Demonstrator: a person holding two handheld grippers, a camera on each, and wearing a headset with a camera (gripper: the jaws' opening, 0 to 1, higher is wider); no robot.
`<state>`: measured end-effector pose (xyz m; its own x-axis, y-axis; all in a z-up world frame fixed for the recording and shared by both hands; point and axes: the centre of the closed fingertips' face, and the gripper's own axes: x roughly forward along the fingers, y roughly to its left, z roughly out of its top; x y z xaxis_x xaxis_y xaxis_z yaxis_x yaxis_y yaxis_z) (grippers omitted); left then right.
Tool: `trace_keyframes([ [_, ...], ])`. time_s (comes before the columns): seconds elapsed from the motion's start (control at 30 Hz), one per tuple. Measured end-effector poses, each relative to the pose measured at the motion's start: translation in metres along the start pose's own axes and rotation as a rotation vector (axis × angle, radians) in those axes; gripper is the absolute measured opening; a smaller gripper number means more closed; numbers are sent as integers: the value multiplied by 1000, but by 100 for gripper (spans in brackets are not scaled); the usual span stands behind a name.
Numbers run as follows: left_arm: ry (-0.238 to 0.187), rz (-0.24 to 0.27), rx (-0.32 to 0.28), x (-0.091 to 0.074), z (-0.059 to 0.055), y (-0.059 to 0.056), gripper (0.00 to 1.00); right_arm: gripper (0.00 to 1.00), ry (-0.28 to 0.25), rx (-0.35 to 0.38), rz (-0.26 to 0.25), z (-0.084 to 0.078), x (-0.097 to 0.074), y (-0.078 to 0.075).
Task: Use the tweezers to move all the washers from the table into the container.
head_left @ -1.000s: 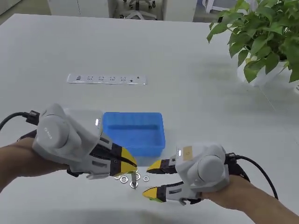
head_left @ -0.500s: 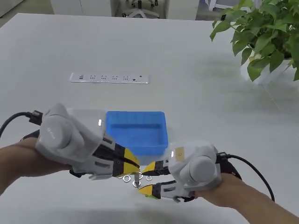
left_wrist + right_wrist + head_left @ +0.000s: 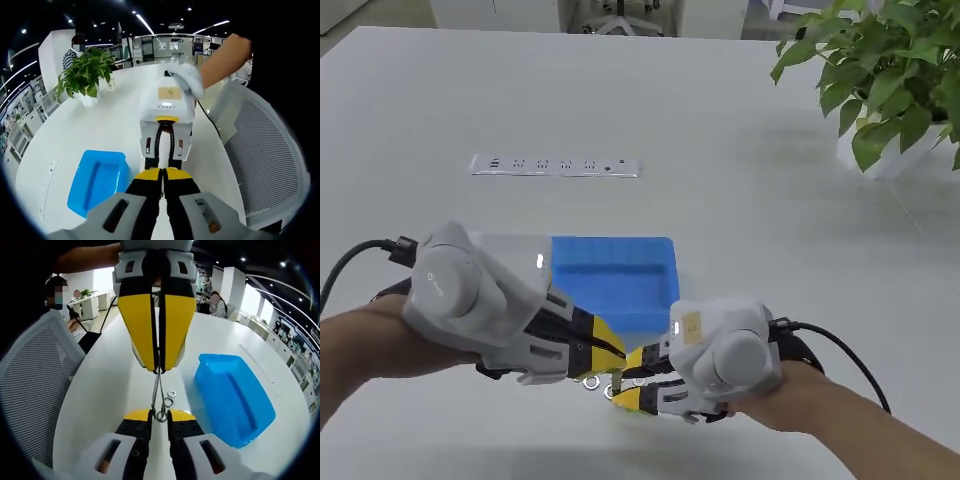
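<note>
On the near edge of the white surface (image 3: 740,200), head view: the left claw (image 3: 608,348) points toward 3 o'clock, with its yellow jaws pressed together on the upper end of the tweezers (image 3: 156,390). The right gripper view confirms this, with the thin arms emerging from between those jaws.

A white power strip (image 3: 555,167) lies flat at 12 o'clock of the left claw, well apart from it.

The tweezers point down and their tips sit at one washer on the surface. The washers (image 3: 170,399) form a small cluster (three can be counted in the right gripper view). One is at the tips, and two more lie just beside it at 1 o'clock.

The blue container (image 3: 615,278) stands at 12 o'clock of the washers, open side up, near them but not touching.

The right claw (image 3: 638,388) points toward 9 o'clock and faces the left one. Its jaws are drawn close, one on each side of the tweezers' lower end. I cannot tell whether they actually press on the arms.

A potted plant (image 3: 890,80) stands at 2 o'clock of the container, well apart, at the far right of the surface.
</note>
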<state>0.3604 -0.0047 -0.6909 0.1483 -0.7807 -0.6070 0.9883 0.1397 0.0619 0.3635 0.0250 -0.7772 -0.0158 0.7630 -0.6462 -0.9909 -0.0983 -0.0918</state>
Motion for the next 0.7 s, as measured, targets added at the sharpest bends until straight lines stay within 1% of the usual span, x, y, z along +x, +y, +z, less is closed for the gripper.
trace_keyframes([
  [0.13, 2, 0, -2, -1, -1, 0, 5, 12, 8, -16, 7, -1, 2, 2],
  [0.43, 5, 1, -3, -2, -1, -1, 5, 10, 15, -20, 9, -1, 3, 2],
  [0.7, 5, 4, -1, -1, 0, -2, 5, 9, 17, 11, 5, -1, 2, 3],
])
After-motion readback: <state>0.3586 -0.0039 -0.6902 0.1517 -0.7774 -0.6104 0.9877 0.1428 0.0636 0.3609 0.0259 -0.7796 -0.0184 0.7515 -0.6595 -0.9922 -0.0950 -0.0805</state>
